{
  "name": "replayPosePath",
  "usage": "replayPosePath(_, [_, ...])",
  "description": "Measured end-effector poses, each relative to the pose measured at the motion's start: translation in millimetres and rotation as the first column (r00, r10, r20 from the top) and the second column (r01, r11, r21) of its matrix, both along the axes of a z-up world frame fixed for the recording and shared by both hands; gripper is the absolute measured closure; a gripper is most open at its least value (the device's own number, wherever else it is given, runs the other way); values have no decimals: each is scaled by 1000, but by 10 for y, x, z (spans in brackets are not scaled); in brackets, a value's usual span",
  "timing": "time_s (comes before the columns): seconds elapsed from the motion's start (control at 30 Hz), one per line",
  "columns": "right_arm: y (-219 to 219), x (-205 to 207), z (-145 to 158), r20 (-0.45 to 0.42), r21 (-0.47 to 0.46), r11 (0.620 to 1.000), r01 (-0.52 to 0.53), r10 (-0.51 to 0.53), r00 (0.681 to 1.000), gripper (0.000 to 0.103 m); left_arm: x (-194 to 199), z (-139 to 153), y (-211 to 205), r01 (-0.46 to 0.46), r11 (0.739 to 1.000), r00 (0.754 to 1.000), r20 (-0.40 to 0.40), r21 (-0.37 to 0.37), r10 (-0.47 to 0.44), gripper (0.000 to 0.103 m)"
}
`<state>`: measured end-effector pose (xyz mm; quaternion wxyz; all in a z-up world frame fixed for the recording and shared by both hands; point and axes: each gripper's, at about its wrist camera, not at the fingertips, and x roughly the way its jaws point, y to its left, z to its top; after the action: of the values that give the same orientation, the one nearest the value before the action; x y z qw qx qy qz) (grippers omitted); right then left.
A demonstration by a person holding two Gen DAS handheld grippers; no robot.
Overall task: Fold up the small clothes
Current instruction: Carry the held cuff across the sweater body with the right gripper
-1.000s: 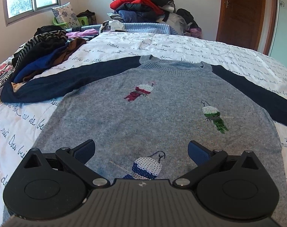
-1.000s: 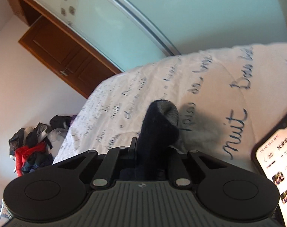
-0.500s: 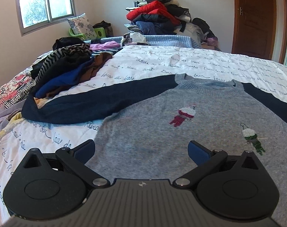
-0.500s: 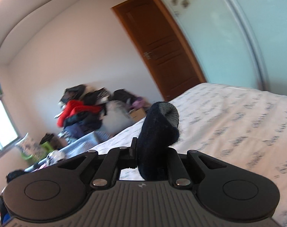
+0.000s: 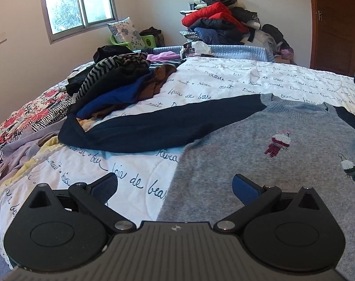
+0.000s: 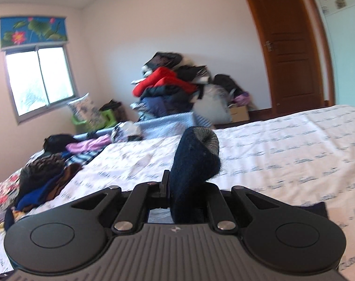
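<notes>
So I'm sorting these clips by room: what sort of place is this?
A bedroom in a home, most likely. A wide bed with a script-printed quilt fills the view, a grey sweater lies spread on it, and a heap of clothes sits against the wall beside a wooden door.

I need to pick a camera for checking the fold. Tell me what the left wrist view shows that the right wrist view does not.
Only the left wrist view: the grey sweater spread flat on the bed, its sequin birds, its navy left sleeve stretched out, and the open, empty left claw.
Only the right wrist view: the right claw shut on the navy sleeve cuff, lifted above the bed, and the lotus blind over the window.
Both: the white script bedspread, the loose clothes pile on it, the red-topped heap, the window and the wooden door.
</notes>
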<state>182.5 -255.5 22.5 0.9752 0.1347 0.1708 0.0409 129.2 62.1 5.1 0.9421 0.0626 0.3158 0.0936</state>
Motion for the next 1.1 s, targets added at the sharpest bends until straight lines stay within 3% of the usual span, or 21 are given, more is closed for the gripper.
replayPosePath(0.4, [973, 451, -326, -117, -127, 978, -163, 148, 982, 93, -12, -45, 268, -49, 999, 998, -28, -21, 48, 0])
replayPosePath(0.93, [1770, 671, -588, -174, -286, 916, -282, 240, 955, 93, -54, -64, 474, -109, 994, 993, -43, -24, 108, 0])
replayPosePath(1.1, [1881, 748, -659, -198, -279, 914, -295, 246, 949, 93, -65, -56, 520, -129, 992, 991, -41, -14, 128, 0])
